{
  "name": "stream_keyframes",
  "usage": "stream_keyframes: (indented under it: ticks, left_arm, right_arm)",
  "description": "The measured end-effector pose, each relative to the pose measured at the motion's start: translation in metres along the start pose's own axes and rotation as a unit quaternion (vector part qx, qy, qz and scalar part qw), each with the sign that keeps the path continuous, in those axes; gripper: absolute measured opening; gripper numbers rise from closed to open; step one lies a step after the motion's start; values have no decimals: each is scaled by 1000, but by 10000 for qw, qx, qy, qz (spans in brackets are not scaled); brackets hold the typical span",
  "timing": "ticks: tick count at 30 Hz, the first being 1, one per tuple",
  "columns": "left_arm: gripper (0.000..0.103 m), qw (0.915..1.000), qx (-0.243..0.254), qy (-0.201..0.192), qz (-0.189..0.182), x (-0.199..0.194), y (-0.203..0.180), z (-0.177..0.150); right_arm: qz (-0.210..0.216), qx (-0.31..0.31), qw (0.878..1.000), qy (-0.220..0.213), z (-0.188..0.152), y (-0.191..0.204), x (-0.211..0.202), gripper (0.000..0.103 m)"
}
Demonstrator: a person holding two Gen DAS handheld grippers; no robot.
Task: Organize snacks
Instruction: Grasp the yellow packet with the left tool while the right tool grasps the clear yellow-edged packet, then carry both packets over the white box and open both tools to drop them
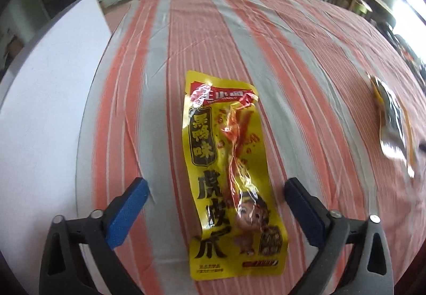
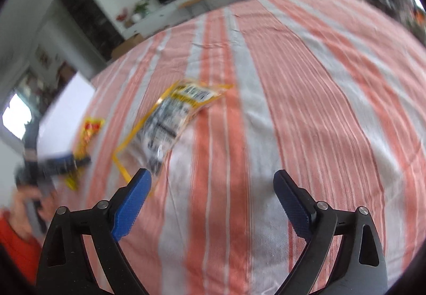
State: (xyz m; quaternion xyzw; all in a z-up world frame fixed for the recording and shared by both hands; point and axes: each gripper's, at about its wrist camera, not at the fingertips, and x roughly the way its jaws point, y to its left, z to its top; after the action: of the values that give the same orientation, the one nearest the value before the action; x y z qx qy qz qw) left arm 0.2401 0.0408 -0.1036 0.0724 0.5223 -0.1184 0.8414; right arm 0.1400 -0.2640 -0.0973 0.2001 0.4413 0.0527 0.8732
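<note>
In the left wrist view, a second snack packet [image 1: 394,122] at the right is being smeared by motion blur, its print unreadable. In the right wrist view, the printed text on a yellow-edged packet [image 2: 170,119] is being lost to blur. At the left edge, the left gripper [image 2: 57,163] and the hand [image 2: 29,204] are being reduced to streaks, and a red sleeve [image 2: 16,249] is being cut off by the frame.
</note>
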Motion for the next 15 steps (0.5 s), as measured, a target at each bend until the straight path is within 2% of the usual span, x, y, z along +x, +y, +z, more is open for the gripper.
stream_keyframes:
  ticks: [3, 5, 6, 8, 9, 10, 11, 12, 13, 14, 15]
  left_arm:
    - [84, 9998, 128, -118, -109, -4, -10, -1]
    - [64, 9997, 87, -195, -149, -6, -15, 1]
    - [54, 9995, 57, -257, -180, -8, -16, 2]
    - [47, 9992, -54, -297, -257, -12, -15, 1]
    - [44, 9984, -171, -399, -369, -19, -11, -2]
    - [41, 9973, -299, -450, -495, -25, -5, -5]
    - [40, 9956, -465, -497, -638, -32, 2, -10]
    - [40, 9933, -618, -588, -780, -42, 9, -16]
    - [40, 9911, -718, -695, -883, -51, 16, -23]
    - [40, 9888, -802, -800, -969, -60, 20, -29]
    - [40, 9859, -893, -902, -1089, -70, 25, -37]
  right_arm:
    - [-11, 179, 9996, 234, 32, 20, 5, 95]
    - [-128, 0, 9983, 576, 48, 46, 22, 95]
    - [-312, -149, 9961, 809, 54, 62, 38, 95]
    - [-753, -466, 9885, 1223, 58, 83, 71, 95]
    - [-1034, -662, 9810, 1505, 55, 91, 92, 97]
    - [-1262, -909, 9778, 1407, 52, 98, 99, 93]
    - [-1404, -1145, 9755, 1248, 48, 105, 101, 85]
    - [-1342, -1159, 9776, 1136, 45, 107, 98, 62]
    - [-1278, -1133, 9797, 1050, 43, 108, 91, 57]
    - [-1072, -1013, 9839, 1005, 40, 105, 83, 46]
    - [-668, -832, 9892, 1004, 37, 101, 75, 42]
